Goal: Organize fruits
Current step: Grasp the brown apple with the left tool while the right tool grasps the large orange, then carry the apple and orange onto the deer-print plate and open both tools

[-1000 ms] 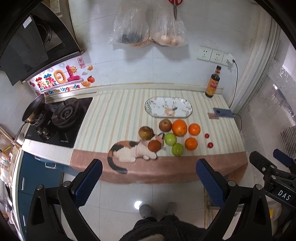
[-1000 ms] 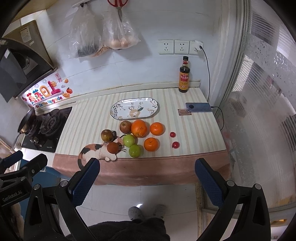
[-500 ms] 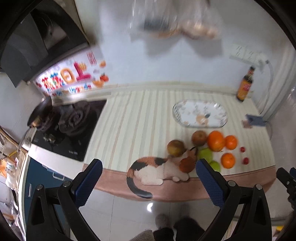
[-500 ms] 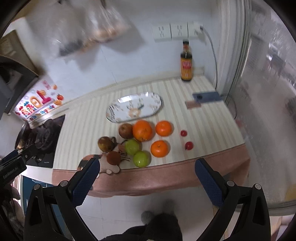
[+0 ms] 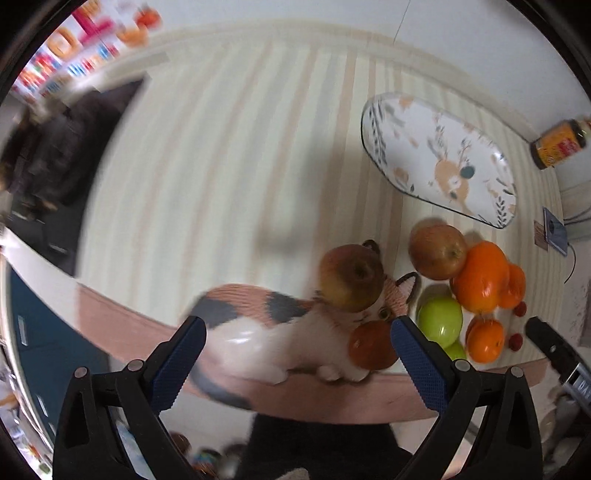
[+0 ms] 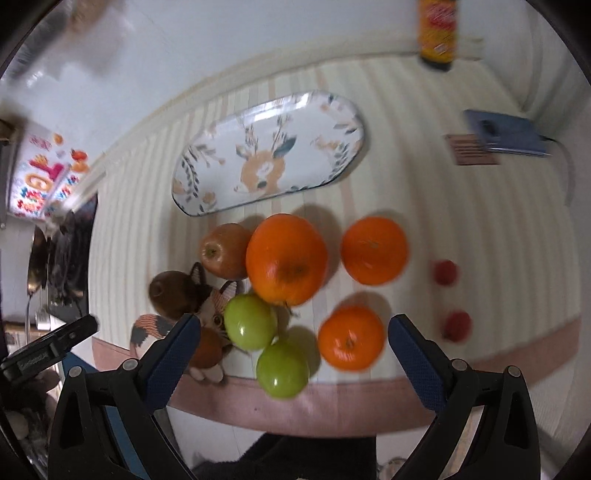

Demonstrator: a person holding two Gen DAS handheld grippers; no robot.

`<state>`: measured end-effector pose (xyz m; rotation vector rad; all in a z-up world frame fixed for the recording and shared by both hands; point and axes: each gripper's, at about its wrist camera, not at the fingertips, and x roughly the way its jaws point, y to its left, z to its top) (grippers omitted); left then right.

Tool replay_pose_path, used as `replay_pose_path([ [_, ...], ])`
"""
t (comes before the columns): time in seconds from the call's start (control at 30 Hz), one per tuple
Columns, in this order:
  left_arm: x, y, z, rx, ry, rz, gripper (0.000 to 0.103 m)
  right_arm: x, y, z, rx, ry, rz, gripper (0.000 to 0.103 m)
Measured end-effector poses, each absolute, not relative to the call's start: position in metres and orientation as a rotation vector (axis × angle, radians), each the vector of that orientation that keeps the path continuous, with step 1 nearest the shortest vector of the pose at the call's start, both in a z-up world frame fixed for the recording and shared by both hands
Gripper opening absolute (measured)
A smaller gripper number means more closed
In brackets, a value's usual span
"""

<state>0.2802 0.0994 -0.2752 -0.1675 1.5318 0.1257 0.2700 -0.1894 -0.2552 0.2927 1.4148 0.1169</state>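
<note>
Fruit lies clustered near the front edge of a striped counter. In the right wrist view a big orange (image 6: 286, 258) sits beside a brownish apple (image 6: 223, 251), two green apples (image 6: 250, 322) (image 6: 282, 369), two smaller oranges (image 6: 373, 250) (image 6: 350, 338) and two small red fruits (image 6: 445, 272). An oval deer-print plate (image 6: 332, 162) lies empty behind them. My right gripper (image 6: 291, 345) hangs open above the green apples. In the left wrist view my left gripper (image 5: 297, 349) is open over the cat picture (image 5: 258, 314), near a brown apple (image 5: 351, 277) and a reddish fruit (image 5: 371, 350).
A sauce bottle (image 6: 437, 33) stands at the back wall. A phone (image 6: 504, 133) on a cable lies at the right. A black stove (image 5: 48, 162) with a pan is at the left. The counter's pink front edge (image 6: 332, 402) runs just under both grippers.
Both grippers have moved forward and down toward the counter, so the fruit looks much larger. The left one has swung left over the cat picture. No fruit has moved.
</note>
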Motion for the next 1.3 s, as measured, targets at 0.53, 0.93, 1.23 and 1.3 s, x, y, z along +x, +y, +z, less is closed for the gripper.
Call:
replay_pose_path([
  [0.53, 0.313, 0.074, -0.357, -0.289, 1.721, 0.046, 0.064, 0.334, -0.140, -0.332, 0.096, 1.617, 0.215, 0.083],
  [0.93, 0.302, 0.065, -0.342, -0.212, 1.623, 0.038, 0.063, 0.331, -0.120, -0.334, -0.024, 1.595, 0.172, 0.078],
  [1.23, 0.326, 0.045, -0.267, -0.228, 1.517, -0.030, 0.063, 0.331, -0.155, -0.289, 0.149, 1.516, 0.158, 0.078],
  [1.3, 0.340, 0.040, -0.248, -0.231, 1.481, -0.063, 0.063, 0.339, -0.163, -0.275, 0.192, 1.481, 0.159, 0.078],
])
